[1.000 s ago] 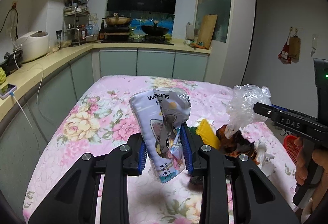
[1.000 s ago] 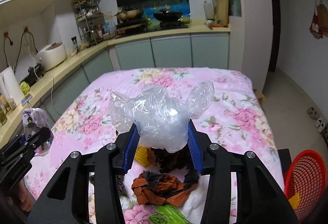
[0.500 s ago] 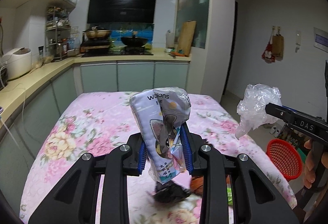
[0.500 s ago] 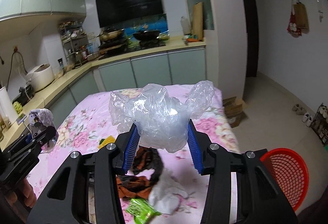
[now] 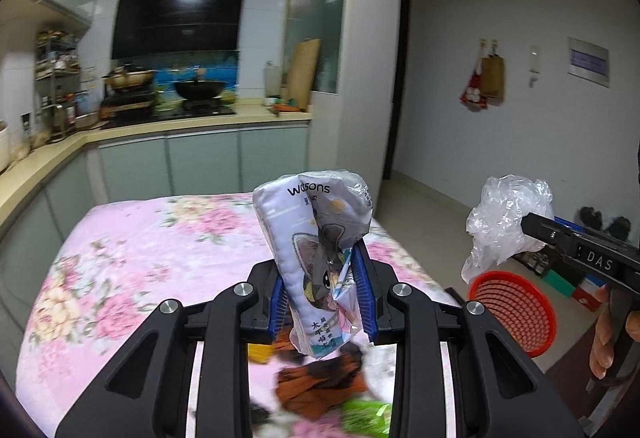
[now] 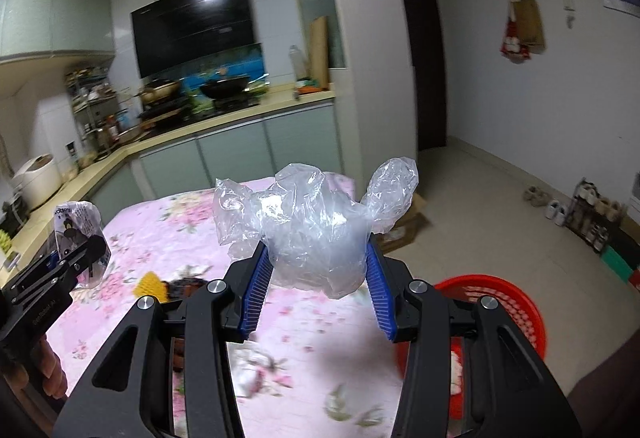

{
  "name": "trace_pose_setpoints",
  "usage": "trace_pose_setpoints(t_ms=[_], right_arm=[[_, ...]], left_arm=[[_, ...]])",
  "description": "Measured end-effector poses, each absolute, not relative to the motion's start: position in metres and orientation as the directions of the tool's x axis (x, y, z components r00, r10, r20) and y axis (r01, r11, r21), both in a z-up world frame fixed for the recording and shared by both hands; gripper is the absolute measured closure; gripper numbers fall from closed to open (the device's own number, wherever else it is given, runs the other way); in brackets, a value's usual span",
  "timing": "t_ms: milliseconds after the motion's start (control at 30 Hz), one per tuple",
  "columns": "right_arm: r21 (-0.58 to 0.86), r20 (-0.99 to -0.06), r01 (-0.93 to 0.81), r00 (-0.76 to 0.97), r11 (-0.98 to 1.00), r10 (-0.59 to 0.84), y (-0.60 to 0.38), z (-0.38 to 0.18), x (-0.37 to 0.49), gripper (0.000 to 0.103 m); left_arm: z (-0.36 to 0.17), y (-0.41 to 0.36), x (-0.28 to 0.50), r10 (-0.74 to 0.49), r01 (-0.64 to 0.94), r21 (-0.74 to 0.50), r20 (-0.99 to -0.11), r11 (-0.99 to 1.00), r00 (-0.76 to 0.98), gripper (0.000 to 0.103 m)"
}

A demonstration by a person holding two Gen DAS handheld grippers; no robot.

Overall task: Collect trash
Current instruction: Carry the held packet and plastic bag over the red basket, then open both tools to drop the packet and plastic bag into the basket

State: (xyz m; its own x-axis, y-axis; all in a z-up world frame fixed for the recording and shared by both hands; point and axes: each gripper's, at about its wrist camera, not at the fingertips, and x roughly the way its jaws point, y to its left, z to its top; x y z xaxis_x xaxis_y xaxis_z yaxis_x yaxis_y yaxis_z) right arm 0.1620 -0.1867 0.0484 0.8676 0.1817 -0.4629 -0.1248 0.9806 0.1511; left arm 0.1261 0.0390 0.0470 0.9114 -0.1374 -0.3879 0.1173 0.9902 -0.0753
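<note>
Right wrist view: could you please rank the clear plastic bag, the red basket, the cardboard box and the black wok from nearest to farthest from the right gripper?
1. Clear plastic bag: clamped in the right gripper.
2. Red basket: floor, lower right.
3. Cardboard box: floor, past the table's far corner.
4. Black wok: on the stove, far back.

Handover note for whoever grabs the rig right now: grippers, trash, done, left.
Left gripper: shut on the Watsons wrapper, held above the flowered table.
Right gripper: shut on the crumpled clear plastic bag, near the table's edge on the basket side.
Red basket: on the floor beside the table; something pale shows inside, blurred.
Done: both pieces lifted off the table.
Left: drop both into the basket, then collect what remains on the table: brown scraps, green wrapper, yellow piece.
</note>
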Motion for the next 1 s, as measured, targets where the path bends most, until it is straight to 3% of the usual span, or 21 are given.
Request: trace_pose_setpoints(t_ms=[600, 1000], right_arm=[[0.167, -0.501, 0.125, 0.865, 0.978, -0.025, -0.286, 0.024, 0.141, 0.059], [0.143, -0.62, 0.262, 0.775, 0.954, -0.12, -0.338, -0.019, 0.151, 0.059]], left_arm=[[0.024, -0.095, 0.161, -0.382, 0.393, -0.073, -0.445, 0.917, 0.809, 0.075], [-0.026, -0.175, 0.2, -0.529, 0.557, -0.167, -0.611, 0.813, 0.589, 0.074]])
